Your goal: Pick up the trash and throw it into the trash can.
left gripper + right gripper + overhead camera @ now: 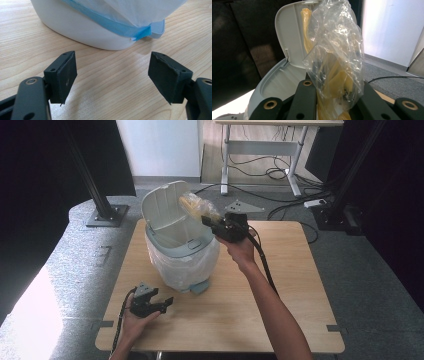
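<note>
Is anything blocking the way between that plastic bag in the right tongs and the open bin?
Nothing visible: the lid stands raised and the bin's mouth lies open beside the plastic bag that the right tongs hold.

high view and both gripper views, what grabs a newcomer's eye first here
The crinkled clear plastic bag with yellow contents, pinched in the right tongs, is held above the open mouth of the small white bin with a plastic liner, whose grey-white lid stands raised. Near the front edge of the light wooden table, the left tongs rest open and empty.
</note>
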